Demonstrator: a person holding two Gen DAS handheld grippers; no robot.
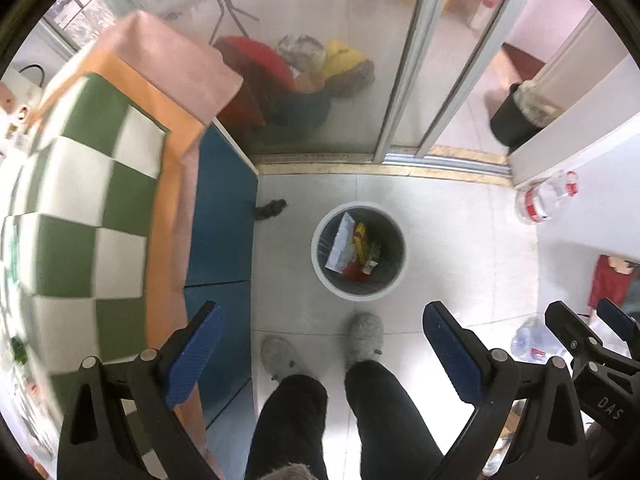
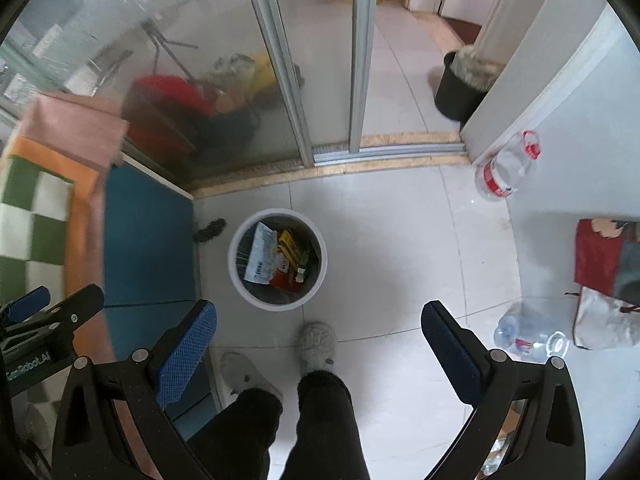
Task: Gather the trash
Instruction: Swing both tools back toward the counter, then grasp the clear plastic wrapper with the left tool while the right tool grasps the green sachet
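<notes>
Trash [image 1: 354, 250] lies in the white round bin [image 1: 394, 276] on the tiled floor [image 1: 452, 240] ahead of me: a pale flat packet, a yellow wrapper and something red at the bottom, all inside the rim. My left gripper [image 1: 320, 356] hangs above the floor with its blue pads spread wide and nothing between them; my right gripper [image 2: 320, 354] is just as wide and just as bare. Between the fingers I see my two grey slippers [image 1: 363, 336] and dark trouser legs, standing just short of the bin. To my left is the desk [image 1: 224, 216] with blue panels, draped in a green-and-white checked cloth [image 1: 80, 208] over orange and pink. A small dark scrap [image 1: 271, 209] sits on the floor beside the desk's corner. Two clear plastic bottles lie by the wall on my right, one with a red label [image 2: 506, 168] and one nearer me [image 2: 528, 336].
</notes>
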